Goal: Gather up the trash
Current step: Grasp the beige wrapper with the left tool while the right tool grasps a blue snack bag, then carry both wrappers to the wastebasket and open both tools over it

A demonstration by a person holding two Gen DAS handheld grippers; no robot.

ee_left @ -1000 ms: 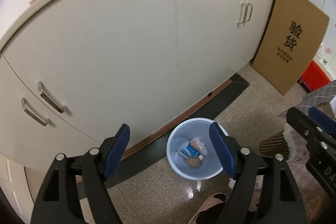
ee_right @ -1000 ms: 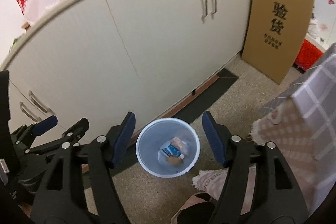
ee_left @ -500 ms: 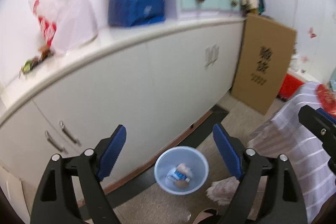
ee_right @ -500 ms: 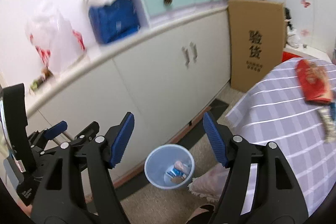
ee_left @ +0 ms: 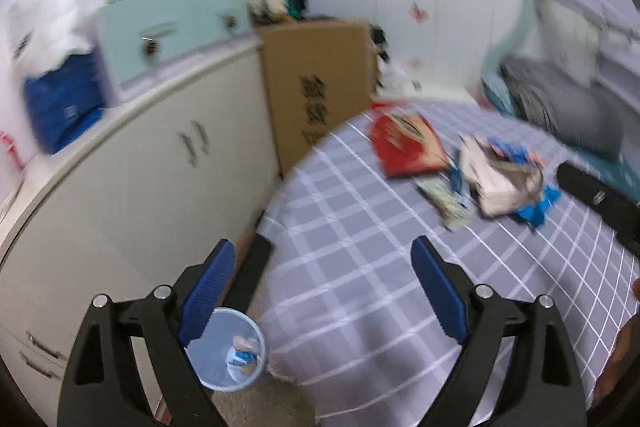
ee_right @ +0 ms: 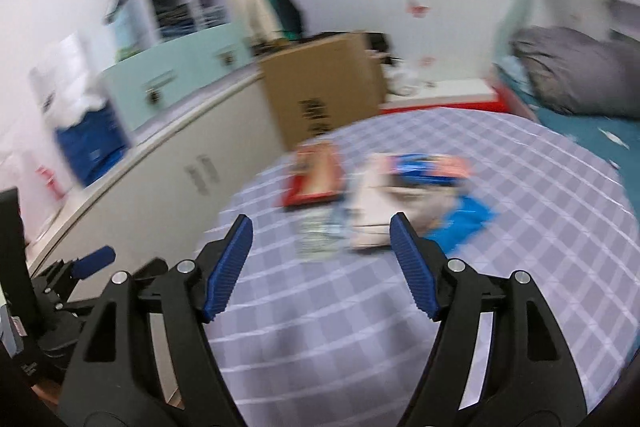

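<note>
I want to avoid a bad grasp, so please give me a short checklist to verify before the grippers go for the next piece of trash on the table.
1. Left gripper jaws open, just been opening, nothing between them: ok.
2. Right gripper open and empty: ok.
3. Trash left on the checked tablecloth: red packet, crumpled wrappers: ok.
4. Bin on the floor beside the table, not full: ok.
5. Exact edges of each wrapper: cannot tell, pictures are blurred.
</note>
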